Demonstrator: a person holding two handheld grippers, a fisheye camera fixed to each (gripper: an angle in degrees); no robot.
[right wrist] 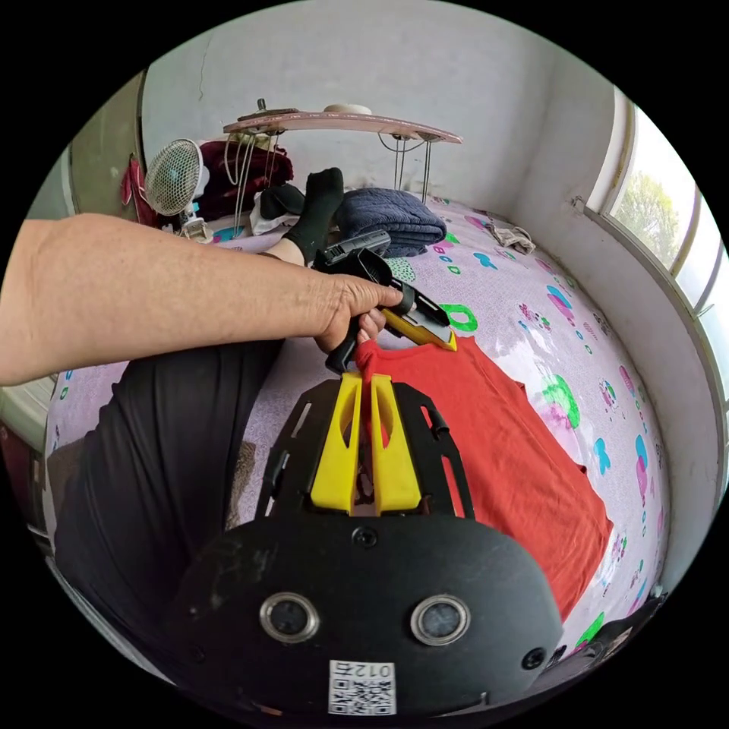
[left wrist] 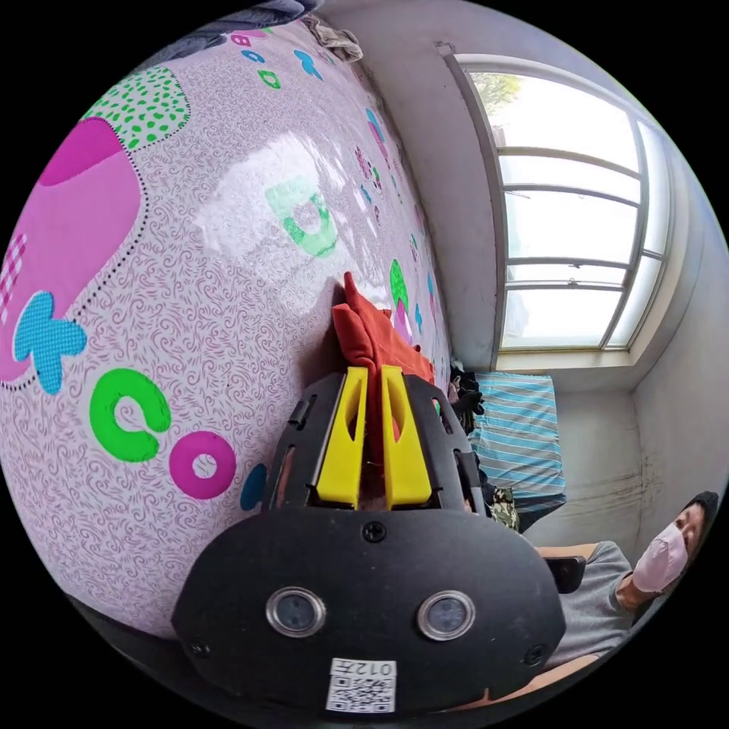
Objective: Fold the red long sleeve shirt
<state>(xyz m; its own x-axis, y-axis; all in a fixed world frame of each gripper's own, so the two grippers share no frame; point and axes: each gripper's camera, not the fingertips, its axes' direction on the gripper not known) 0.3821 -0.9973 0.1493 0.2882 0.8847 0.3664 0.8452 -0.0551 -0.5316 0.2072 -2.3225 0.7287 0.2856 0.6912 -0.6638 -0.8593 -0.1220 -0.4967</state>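
Note:
The red long sleeve shirt (right wrist: 516, 448) lies spread on the patterned bed sheet (right wrist: 547, 304). My right gripper (right wrist: 366, 380) is shut on a bunched corner of the shirt, lifted a little off the sheet. A hand holds the left gripper (right wrist: 437, 334) just beyond it, its yellow jaws shut on the shirt's far edge. In the left gripper view my left gripper (left wrist: 373, 372) pinches a fold of the red shirt (left wrist: 372, 334) between its yellow jaws, right above the bed sheet (left wrist: 228, 250).
A folded dark blue towel (right wrist: 391, 216), a black sock (right wrist: 319, 201) and a small fan (right wrist: 173, 176) sit at the head of the bed. A person's dark-trousered leg (right wrist: 167, 463) rests on the bed's left side. A window (left wrist: 569, 213) and walls border the bed. A masked person (left wrist: 645, 569) sits nearby.

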